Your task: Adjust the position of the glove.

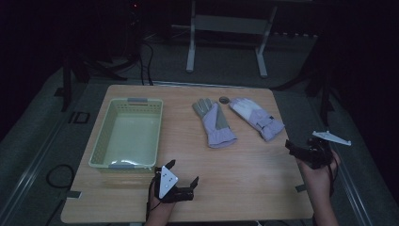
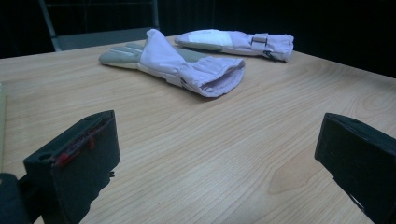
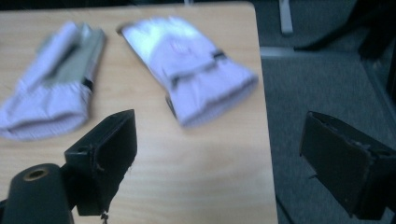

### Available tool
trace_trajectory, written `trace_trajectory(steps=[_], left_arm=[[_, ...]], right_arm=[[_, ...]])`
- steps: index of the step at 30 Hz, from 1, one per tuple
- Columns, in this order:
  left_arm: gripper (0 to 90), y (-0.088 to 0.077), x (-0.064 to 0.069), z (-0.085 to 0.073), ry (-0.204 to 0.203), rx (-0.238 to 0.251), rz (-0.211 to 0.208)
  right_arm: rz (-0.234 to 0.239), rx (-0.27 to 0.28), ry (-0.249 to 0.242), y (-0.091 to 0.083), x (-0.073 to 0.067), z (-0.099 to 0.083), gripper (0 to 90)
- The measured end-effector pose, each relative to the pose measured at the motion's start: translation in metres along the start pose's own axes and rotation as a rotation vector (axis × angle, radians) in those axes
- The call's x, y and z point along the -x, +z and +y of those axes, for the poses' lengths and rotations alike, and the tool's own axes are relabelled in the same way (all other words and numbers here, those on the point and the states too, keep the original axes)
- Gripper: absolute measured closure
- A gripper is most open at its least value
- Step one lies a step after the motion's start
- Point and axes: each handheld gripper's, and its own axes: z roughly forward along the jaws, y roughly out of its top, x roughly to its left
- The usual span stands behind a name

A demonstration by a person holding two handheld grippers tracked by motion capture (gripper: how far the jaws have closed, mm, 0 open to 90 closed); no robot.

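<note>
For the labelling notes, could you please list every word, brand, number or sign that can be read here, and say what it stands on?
Readable text: none.
Right-hand glove: a faint round mark on its white back in the right gripper view, too blurred to read.
Left-hand glove, basket, table, small dark disc: no lettering visible.

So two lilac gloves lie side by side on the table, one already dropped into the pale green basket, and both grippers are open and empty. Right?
Not quite: the basket holds no glove. In the high view both gloves, the left glove and the right glove, lie on the table beside it. The left gripper and right gripper are indeed open and empty.
</note>
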Motion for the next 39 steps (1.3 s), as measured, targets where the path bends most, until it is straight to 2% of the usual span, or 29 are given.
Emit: trace_trajectory(steps=[1, 2, 3, 4, 5, 8, 9, 13, 15, 18, 19, 20, 21, 22, 25, 28, 29, 32, 33, 38, 39], left_arm=[[0.1, 0.000, 0.000, 0.000, -0.001, 0.001, 0.000], [0.1, 0.000, 0.000, 0.000, -0.001, 0.001, 0.000], [0.1, 0.000, 0.000, 0.000, -0.001, 0.002, 0.000], [0.1, 0.000, 0.000, 0.000, -0.001, 0.002, 0.000], [0.1, 0.000, 0.000, 0.000, 0.000, 0.002, -0.002], [0.1, 0.000, 0.000, 0.000, -0.001, -0.001, -0.006], [0.1, 0.000, 0.000, 0.000, 0.000, -0.001, -0.009], [0.1, 0.000, 0.000, 0.000, 0.001, -0.001, -0.008], [0.1, 0.000, 0.000, 0.000, 0.000, -0.002, -0.010], [0.1, 0.000, 0.000, 0.000, -0.001, -0.002, -0.011], [0.1, 0.000, 0.000, 0.000, 0.000, 0.000, -0.012], [0.1, 0.000, 0.000, 0.000, 0.000, 0.000, -0.012], [0.1, 0.000, 0.000, 0.000, 0.003, 0.000, -0.013], [0.1, 0.000, 0.000, 0.000, 0.003, 0.000, -0.013], [0.1, 0.000, 0.000, 0.000, 0.004, 0.001, -0.014], [0.1, 0.000, 0.000, 0.000, 0.001, -0.001, -0.017], [0.1, 0.000, 0.000, 0.000, 0.001, 0.000, -0.017], [0.1, -0.001, 0.000, 0.000, 0.000, 0.002, -0.016], [0.1, -0.001, 0.000, 0.000, 0.001, 0.004, -0.017], [0.1, -0.001, 0.000, 0.000, 0.006, 0.002, -0.018], [0.1, -0.001, 0.000, 0.000, 0.004, 0.003, -0.019]], right_arm=[[0.009, 0.016, -0.019, -0.003, -0.005, 0.012, 13.5], [0.009, 0.016, -0.019, -0.003, -0.005, 0.012, 13.5], [0.016, 0.029, -0.046, -0.005, -0.010, 0.023, 14.0], [0.016, 0.029, -0.046, -0.005, -0.010, 0.023, 14.0], [0.029, 0.042, -0.061, -0.007, -0.016, 0.034, 15.3], [0.032, 0.066, -0.069, -0.008, -0.021, 0.043, 17.0], [0.043, 0.072, -0.090, -0.008, -0.028, 0.053, 17.7], [0.055, 0.081, -0.105, -0.009, -0.036, 0.062, 19.5], [0.081, 0.091, -0.121, -0.007, -0.045, 0.070, 19.8], [0.100, 0.099, -0.134, -0.007, -0.052, 0.074, 20.7], [0.118, 0.108, -0.153, -0.006, -0.059, 0.078, 22.3], [0.118, 0.108, -0.153, -0.006, -0.059, 0.078, 22.3], [0.118, 0.114, -0.173, -0.004, -0.067, 0.081, 23.7], [0.118, 0.114, -0.173, -0.004, -0.067, 0.081, 23.7], [0.147, 0.103, -0.188, 0.002, -0.079, 0.088, 24.3], [0.154, 0.102, -0.186, 0.006, -0.085, 0.090, 26.9], [0.159, 0.101, -0.189, 0.010, -0.090, 0.093, 26.9], [0.174, 0.093, -0.187, 0.014, -0.096, 0.095, 27.1], [0.179, 0.084, -0.201, 0.019, -0.101, 0.097, 27.6], [0.184, 0.052, -0.224, 0.028, -0.111, 0.101, 28.2], [0.181, 0.042, -0.230, 0.031, -0.116, 0.103, 31.4]])
